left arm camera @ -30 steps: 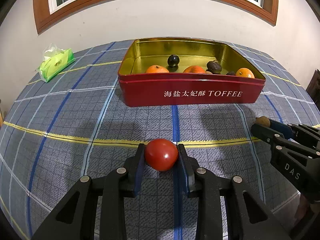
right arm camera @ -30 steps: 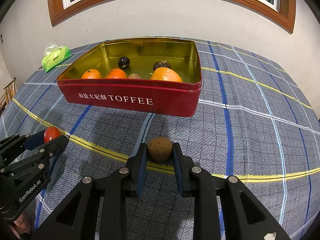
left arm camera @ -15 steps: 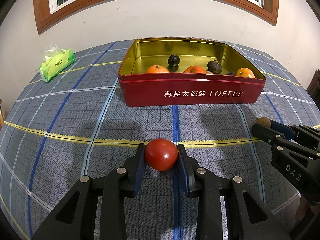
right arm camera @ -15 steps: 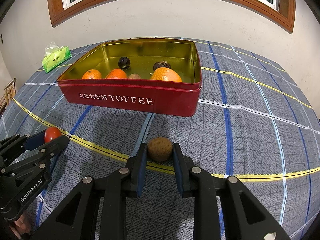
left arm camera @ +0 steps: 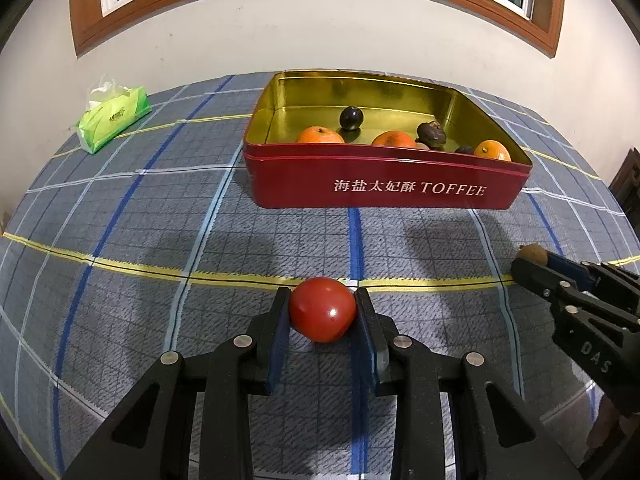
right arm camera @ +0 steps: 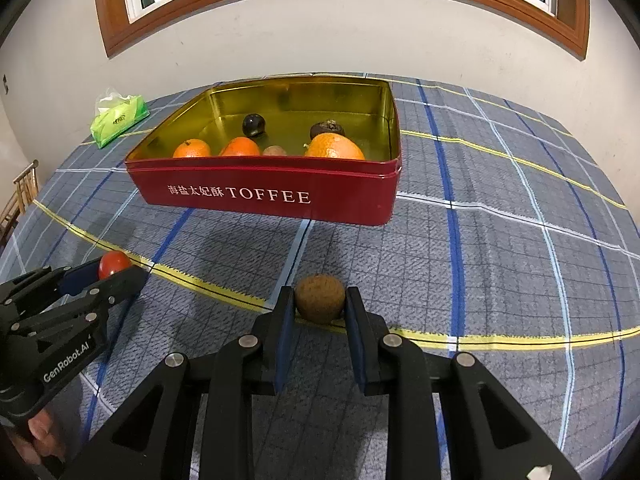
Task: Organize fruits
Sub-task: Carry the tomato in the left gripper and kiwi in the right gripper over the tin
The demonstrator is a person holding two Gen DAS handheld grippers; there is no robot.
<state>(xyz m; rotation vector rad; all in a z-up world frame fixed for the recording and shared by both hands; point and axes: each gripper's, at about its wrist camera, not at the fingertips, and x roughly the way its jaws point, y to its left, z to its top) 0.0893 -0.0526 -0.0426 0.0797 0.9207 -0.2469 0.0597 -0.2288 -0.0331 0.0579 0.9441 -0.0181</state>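
Left claw (left arm camera: 322, 316): pressed onto a red tomato (left arm camera: 322, 314), one blue pad against each side of it. The tomato sits at the fingertips, over the yellow stripe of the plaid tablecloth (left arm camera: 160, 208); whether it rests on the cloth or is held just clear cannot be told. In the right wrist view the same claw (right arm camera: 116, 270) appears at the lower left with the tomato (right arm camera: 113, 263) showing between its tips.

Right claw (right arm camera: 320, 304): pinching a small brown rough-skinned fruit (right arm camera: 320, 298), pads touching both sides. The fruit is over a yellow stripe of the cloth, in front of the tin and well apart from it. In the left wrist view this claw (left arm camera: 532, 260) enters from the right edge, with the brown fruit (left arm camera: 534, 254) at its tips.

Red toffee tin (left arm camera: 384, 188): open, gold inside, standing on the table beyond both claws, white lettering on its near wall. Contents seen from the right wrist: two oranges (right arm camera: 192, 148) (right arm camera: 240, 146) at the near left, a larger orange (right arm camera: 334, 147) at the near right, a small pale-brown fruit (right arm camera: 274, 150) between them, a dark round fruit (right arm camera: 253, 125) and a dark wrinkled fruit (right arm camera: 327, 129) farther back.

Green tissue pack (left arm camera: 114, 118): on the table to the left of the tin, well apart from it.
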